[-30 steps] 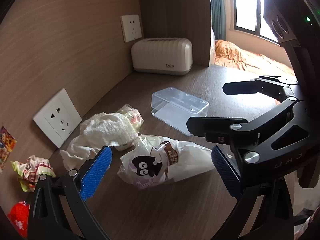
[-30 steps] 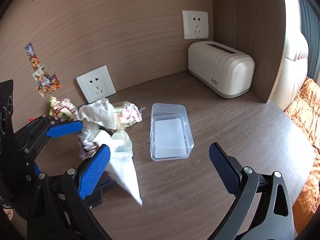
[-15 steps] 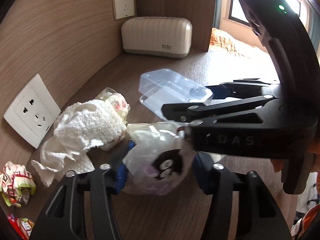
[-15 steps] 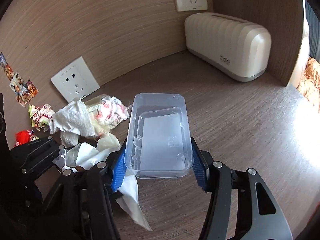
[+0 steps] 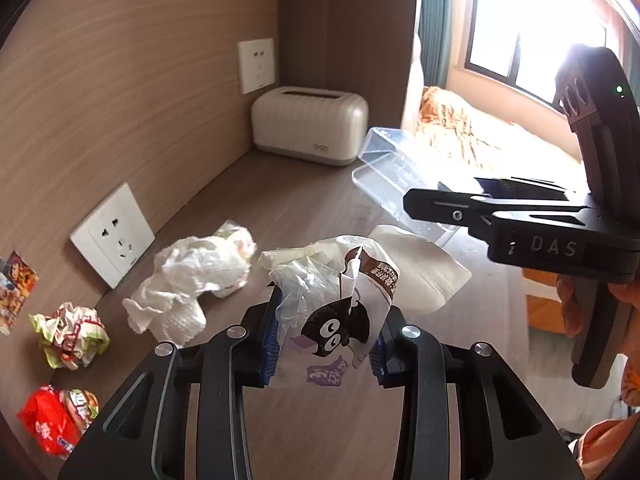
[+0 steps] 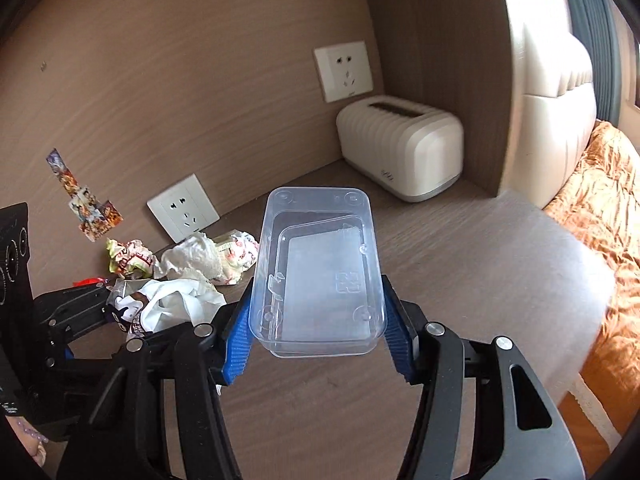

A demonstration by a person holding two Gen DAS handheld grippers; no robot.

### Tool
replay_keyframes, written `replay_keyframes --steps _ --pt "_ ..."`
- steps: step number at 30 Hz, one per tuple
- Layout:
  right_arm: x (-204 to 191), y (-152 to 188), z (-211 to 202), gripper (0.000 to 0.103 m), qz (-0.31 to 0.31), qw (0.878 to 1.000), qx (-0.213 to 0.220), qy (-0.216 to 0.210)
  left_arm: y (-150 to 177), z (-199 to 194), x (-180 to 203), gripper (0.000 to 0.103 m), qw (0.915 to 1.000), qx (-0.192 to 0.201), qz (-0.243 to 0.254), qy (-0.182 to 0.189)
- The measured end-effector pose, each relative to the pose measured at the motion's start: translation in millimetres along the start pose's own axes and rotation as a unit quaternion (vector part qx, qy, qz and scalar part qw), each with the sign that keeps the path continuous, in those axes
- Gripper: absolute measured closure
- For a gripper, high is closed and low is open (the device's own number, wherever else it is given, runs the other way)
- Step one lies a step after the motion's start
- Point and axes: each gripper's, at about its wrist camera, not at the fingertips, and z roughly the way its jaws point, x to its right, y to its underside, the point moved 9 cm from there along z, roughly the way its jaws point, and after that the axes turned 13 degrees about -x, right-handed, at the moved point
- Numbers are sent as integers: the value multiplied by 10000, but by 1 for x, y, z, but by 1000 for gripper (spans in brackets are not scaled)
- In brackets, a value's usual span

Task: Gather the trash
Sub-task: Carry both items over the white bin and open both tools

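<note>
My left gripper (image 5: 324,344) has its jaws closing, blue pads pressed on a crumpled plastic bag (image 5: 336,300) with a black cartoon face, held just above the brown table (image 5: 304,200). A white pouch part (image 5: 424,272) trails off it to the right. My right gripper (image 6: 316,336) is shut on a clear plastic container (image 6: 320,256), lifted off the table and tipped up at its far end. Still lying on the table by the wall are a crumpled white tissue (image 5: 192,272), a printed wrapper (image 5: 240,236) behind it, a green-and-red wrapper ball (image 5: 70,336) and a red wrapper (image 5: 52,420).
A cream ribbed box (image 5: 308,128) stands in the far corner. Two wall sockets (image 5: 112,236) (image 5: 256,64) sit on the wood wall. The table's right edge drops off toward a bed with an orange blanket (image 6: 600,208). A person's hand (image 5: 572,304) holds the right gripper's handle.
Both grippers went from wide open to closed, the left on the bag, the right on the clear container. Both have since risen, lifting their loads off the table.
</note>
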Motion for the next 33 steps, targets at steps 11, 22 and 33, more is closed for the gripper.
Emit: replay_keyframes --steps 11,22,33 --pt "63 54 -85 45 429 9980 299 356 -8 -13 113 68 9969 118 729 269" --pt "134 142 -148 45 1006 9909 202 867 22 -1 248 68 9862 -145 1412 857" --pt "202 243 -148 45 1795 9769 -233 1133 93 66 348 68 9609 -904 2289 1273"
